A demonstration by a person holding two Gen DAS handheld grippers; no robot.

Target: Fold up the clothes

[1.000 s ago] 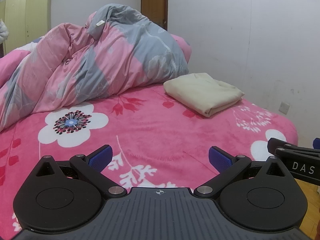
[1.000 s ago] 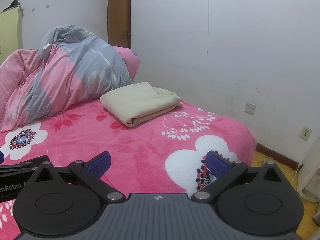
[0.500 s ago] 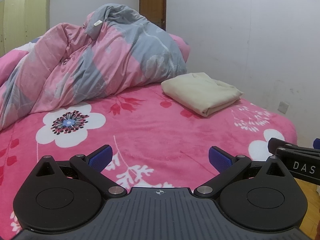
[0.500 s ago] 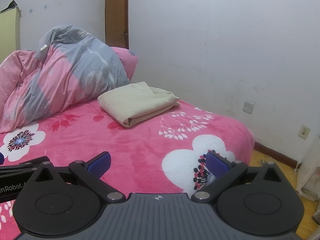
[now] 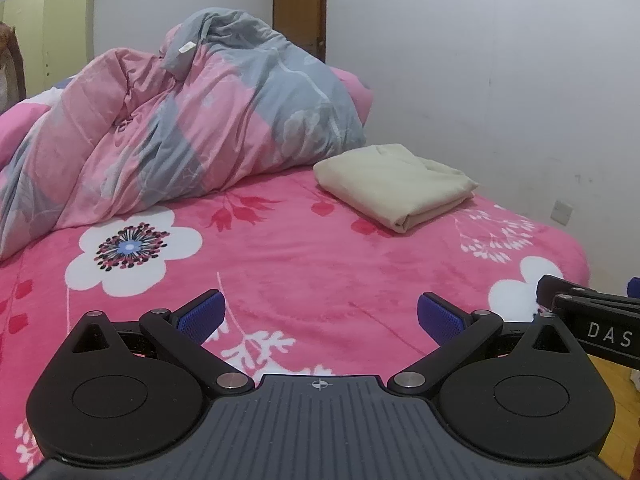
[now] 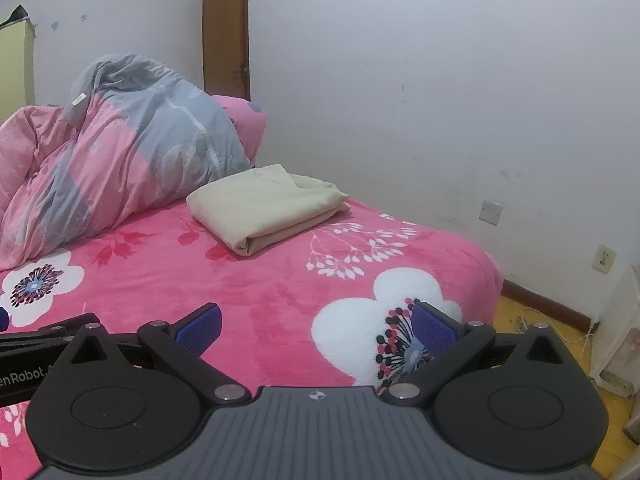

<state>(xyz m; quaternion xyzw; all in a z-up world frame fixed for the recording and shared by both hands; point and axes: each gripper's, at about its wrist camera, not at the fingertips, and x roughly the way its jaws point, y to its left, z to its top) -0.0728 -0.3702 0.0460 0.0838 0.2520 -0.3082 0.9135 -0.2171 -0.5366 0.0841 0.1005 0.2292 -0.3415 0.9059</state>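
From the left wrist view, the left gripper (image 5: pixel 319 314) hovers low over the near edge of the bed (image 5: pixel 320 264), its jaws spread wide with nothing between them; the blue pads (image 5: pixel 202 312) frame only bare pink blanket printed with white flowers. The folded cream garment (image 5: pixel 394 184) lies on the far right part of the bed, well apart from the jaws, its folded edge turned toward the camera. Just behind and to the left of it a rumpled pink and grey quilt (image 5: pixel 180 132) is heaped up against the back of the bed. A brown door (image 5: pixel 299 8) stands in the white wall behind the quilt, and a pale yellow wardrobe (image 5: pixel 56 44) shows at the far left. The black body of the right gripper (image 5: pixel 592 320) pokes in at the right edge, beside the left one.

From the right wrist view, the right gripper (image 6: pixel 316 324) also hangs over the near edge of the bed (image 6: pixel 280 280) with its jaws fully parted and empty. The folded cream garment (image 6: pixel 264 204) sits ahead and slightly left of centre, near the wall side of the bed, its back corner touching or nearly touching the quilt (image 6: pixel 120 152). A wall switch (image 6: pixel 491 212) and a socket (image 6: pixel 606 258) are fixed low on the white wall at right, above a strip of wooden floor (image 6: pixel 532 320). Part of the left gripper (image 6: pixel 40 348) shows at the left edge.
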